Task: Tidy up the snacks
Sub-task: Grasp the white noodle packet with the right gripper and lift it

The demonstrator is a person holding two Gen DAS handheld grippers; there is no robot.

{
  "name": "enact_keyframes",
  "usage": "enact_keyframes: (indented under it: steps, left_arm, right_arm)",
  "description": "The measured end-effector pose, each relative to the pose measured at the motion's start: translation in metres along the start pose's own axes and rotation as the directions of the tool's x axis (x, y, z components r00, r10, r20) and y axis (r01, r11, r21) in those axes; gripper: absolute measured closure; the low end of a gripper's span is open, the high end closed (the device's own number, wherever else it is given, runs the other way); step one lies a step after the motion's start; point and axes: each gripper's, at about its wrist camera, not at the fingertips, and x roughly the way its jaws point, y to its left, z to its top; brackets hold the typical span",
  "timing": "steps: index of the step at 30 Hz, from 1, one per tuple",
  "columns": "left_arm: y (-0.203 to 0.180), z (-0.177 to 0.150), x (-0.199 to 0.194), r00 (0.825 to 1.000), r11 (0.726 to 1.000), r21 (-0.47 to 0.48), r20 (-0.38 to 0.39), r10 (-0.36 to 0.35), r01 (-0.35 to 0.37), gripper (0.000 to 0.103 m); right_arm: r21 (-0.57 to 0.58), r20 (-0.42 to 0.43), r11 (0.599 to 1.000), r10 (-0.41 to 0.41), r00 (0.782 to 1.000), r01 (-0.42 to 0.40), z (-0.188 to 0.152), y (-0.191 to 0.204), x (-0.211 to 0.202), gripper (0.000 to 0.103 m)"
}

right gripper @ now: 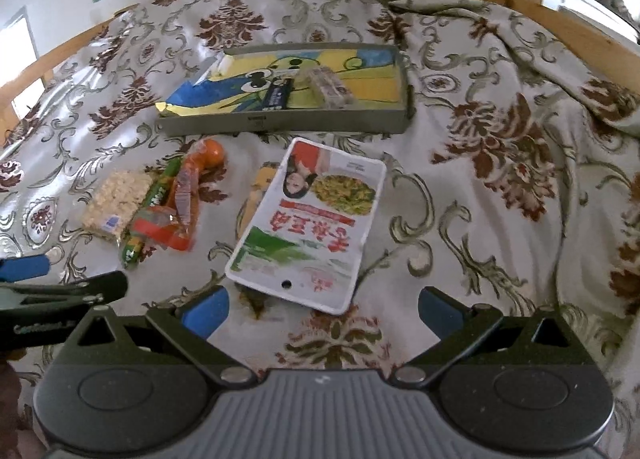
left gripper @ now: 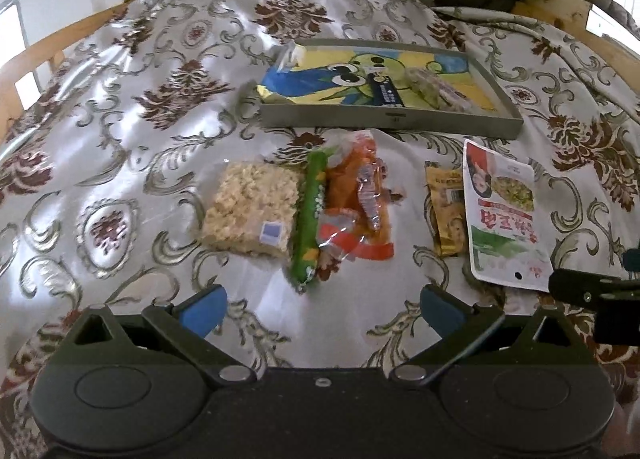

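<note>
While both my left gripper [left gripper: 322,309] and right gripper [right gripper: 323,309] hang spread wide and empty, the white pouch [right gripper: 308,225] lies flat just ahead of my right fingers — red lettering, green field. A puffed-rice block [left gripper: 252,209], green stick [left gripper: 307,215] and orange packets [left gripper: 356,199] cluster leftward. Beyond, the grey tray [right gripper: 320,121] holds a cartoon bag [right gripper: 240,89] and small packets.
</note>
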Motion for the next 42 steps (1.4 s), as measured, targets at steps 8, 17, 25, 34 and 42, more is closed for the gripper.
enact_keyframes:
  steps: [8, 17, 25, 34, 42]
  left_arm:
    - [0.007, 0.02, 0.018, 0.998, 0.999, 0.003, 0.016, -0.054, 0.054, 0.001]
    - [-0.018, 0.026, 0.04, 0.99, 0.984, 0.16, 0.096, -0.1, 0.084, 0.001]
    - [-0.021, 0.021, 0.042, 0.985, 0.976, 0.176, 0.089, -0.149, 0.132, 0.001]
    - [-0.019, 0.018, 0.046, 0.977, 0.971, 0.155, 0.084, -0.198, 0.184, 0.001]
    - [-0.018, 0.017, 0.048, 0.956, 0.953, 0.149, 0.086, -0.279, 0.265, 0.001]
  right_arm:
    - [-0.129, 0.028, 0.992, 0.002, 1.0, 0.001, 0.017, 0.01, 0.015, 0.0]
    - [-0.152, 0.072, 0.988, 0.019, 0.997, -0.008, 0.051, 0.005, 0.056, 0.0]
    - [-0.214, 0.04, 0.976, -0.015, 0.999, 0.023, 0.067, 0.034, 0.098, 0.0]
    - [-0.183, 0.009, 0.978, -0.103, 0.995, 0.103, 0.061, 0.027, 0.104, 0.002]
    - [-0.049, 0.028, 0.996, -0.068, 0.997, 0.07, 0.06, -0.008, 0.057, 0.003]
